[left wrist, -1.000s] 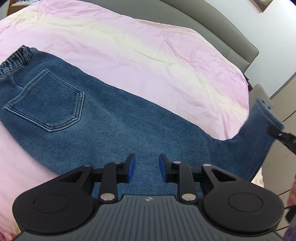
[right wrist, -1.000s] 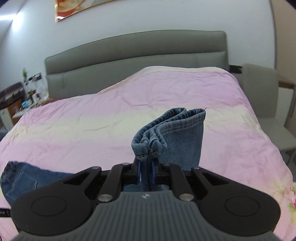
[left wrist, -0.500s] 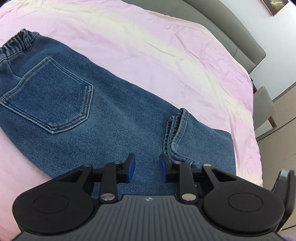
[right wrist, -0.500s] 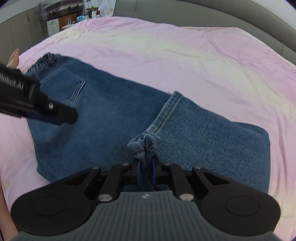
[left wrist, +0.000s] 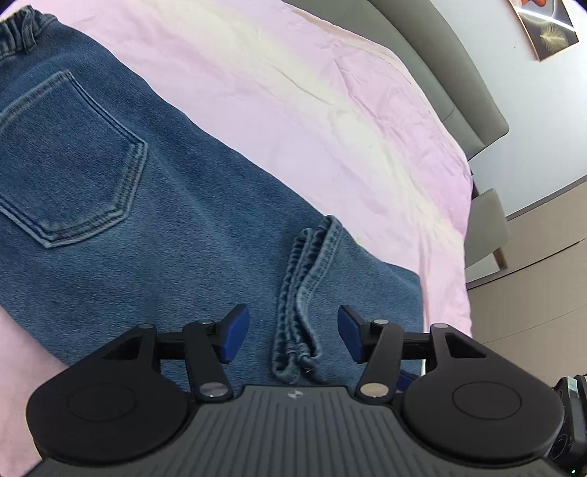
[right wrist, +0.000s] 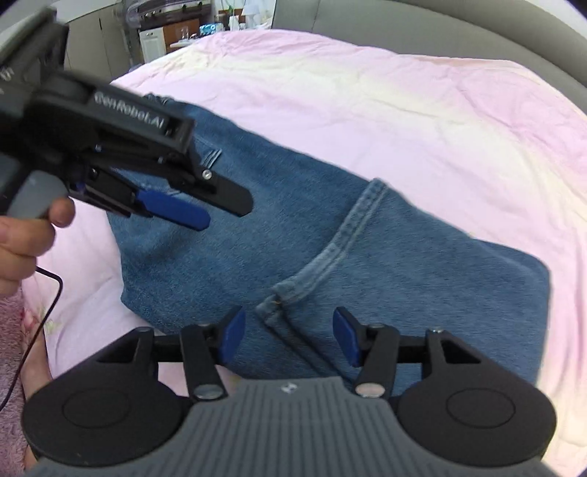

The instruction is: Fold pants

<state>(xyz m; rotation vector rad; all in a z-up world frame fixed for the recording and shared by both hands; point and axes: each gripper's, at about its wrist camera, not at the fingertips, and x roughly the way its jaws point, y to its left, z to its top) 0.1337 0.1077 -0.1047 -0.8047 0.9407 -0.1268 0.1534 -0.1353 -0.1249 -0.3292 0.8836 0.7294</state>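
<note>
On the pink bed, pants lie with hem folded over thigh. Left hand-held gripper and right hand-held gripper are both opening, gripping nothing; should lift clear without snagging hem.

A: What can't you make out on the blue denim pants?

B: In the left wrist view the elastic waistband runs off the top-left edge, and the near edge of the pants vanishes behind the black left hand-held gripper.

A: And the right wrist view?

B: The left hand-held gripper's body crosses in front of the pants' upper part, blurred, hiding the pocket area. The person's hand is cut off by the left edge. The clutter on the dark furniture beyond the pink bed sheet is too small to identify.
</note>
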